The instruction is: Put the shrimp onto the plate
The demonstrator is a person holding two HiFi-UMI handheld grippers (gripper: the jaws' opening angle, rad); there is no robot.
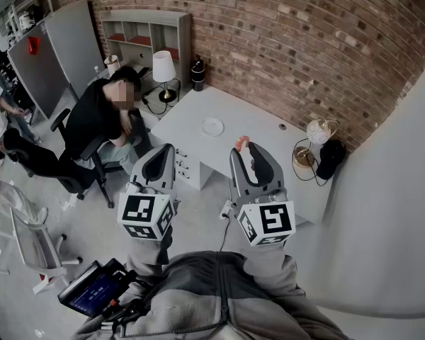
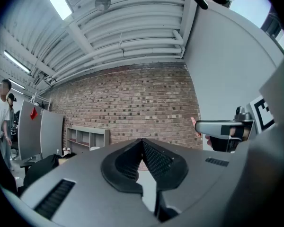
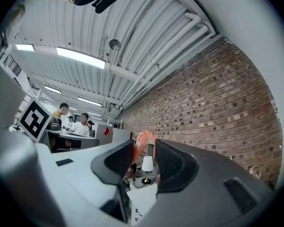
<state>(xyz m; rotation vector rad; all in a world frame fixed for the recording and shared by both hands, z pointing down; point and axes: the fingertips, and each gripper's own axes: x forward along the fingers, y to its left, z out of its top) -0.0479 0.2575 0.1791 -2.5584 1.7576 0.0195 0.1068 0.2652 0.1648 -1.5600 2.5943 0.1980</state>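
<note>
An orange-pink shrimp (image 1: 242, 142) sticks out from the tips of my right gripper (image 1: 245, 149), which is held up in the air and shut on it. In the right gripper view the shrimp (image 3: 141, 144) sits between the two black pads (image 3: 173, 161), against the left one. A small white plate (image 1: 212, 127) lies on the white table (image 1: 248, 119), beyond and a little left of the shrimp. My left gripper (image 1: 163, 149) is raised beside the right one, its jaws shut with nothing in them (image 2: 142, 143). The left gripper view shows the right gripper (image 2: 221, 127) from the side.
A person (image 1: 99, 115) sits on an office chair left of the table. A white lamp (image 1: 163, 68) and a shelf unit (image 1: 145, 37) stand behind. A wire ornament (image 1: 319, 131) and a black object (image 1: 331, 157) sit at the table's right end. A brick wall (image 1: 304, 41) backs it.
</note>
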